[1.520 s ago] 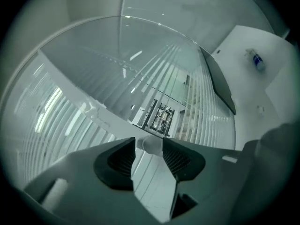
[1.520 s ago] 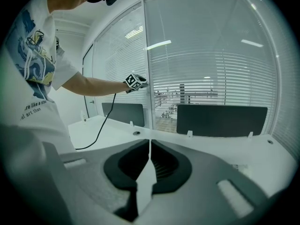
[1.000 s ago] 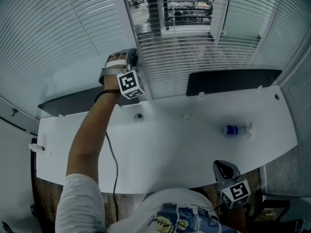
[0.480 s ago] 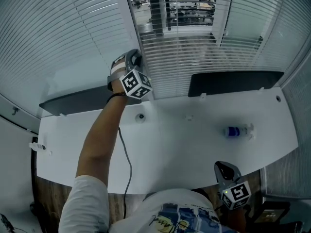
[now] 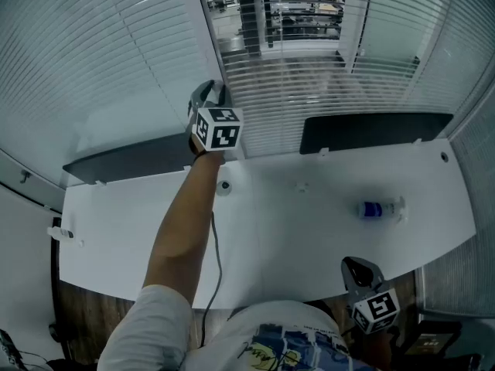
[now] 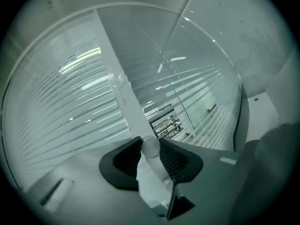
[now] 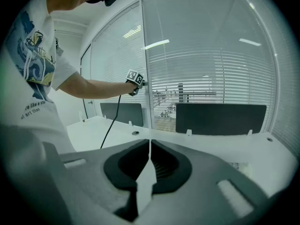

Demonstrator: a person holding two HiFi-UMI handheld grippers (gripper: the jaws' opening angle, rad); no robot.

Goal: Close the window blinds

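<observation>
The blinds (image 5: 309,76) over the middle pane have their slats tilted open, so the room beyond shows through; the blinds (image 5: 100,60) at the left look flat and pale. My left gripper (image 5: 210,91) reaches up beside the white window post (image 5: 207,45), its marker cube (image 5: 216,127) facing me. In the left gripper view its jaws press on a translucent blind wand (image 6: 151,146), with slats (image 6: 70,102) filling the background. My right gripper (image 5: 357,273) hangs low by my body, shut and empty (image 7: 149,146). From the right gripper view, the left gripper (image 7: 140,82) shows at the post.
A white desk (image 5: 294,230) runs under the window, with a small blue-labelled bottle (image 5: 377,206) lying at the right. Dark partition screens (image 5: 371,128) (image 5: 124,161) stand along its far edge. A cable (image 5: 213,246) hangs from my left arm.
The left gripper has rolled about its own axis on the wand, its marker cube turning to show another face. The forearm has swung a little right. The right gripper stayed still.
</observation>
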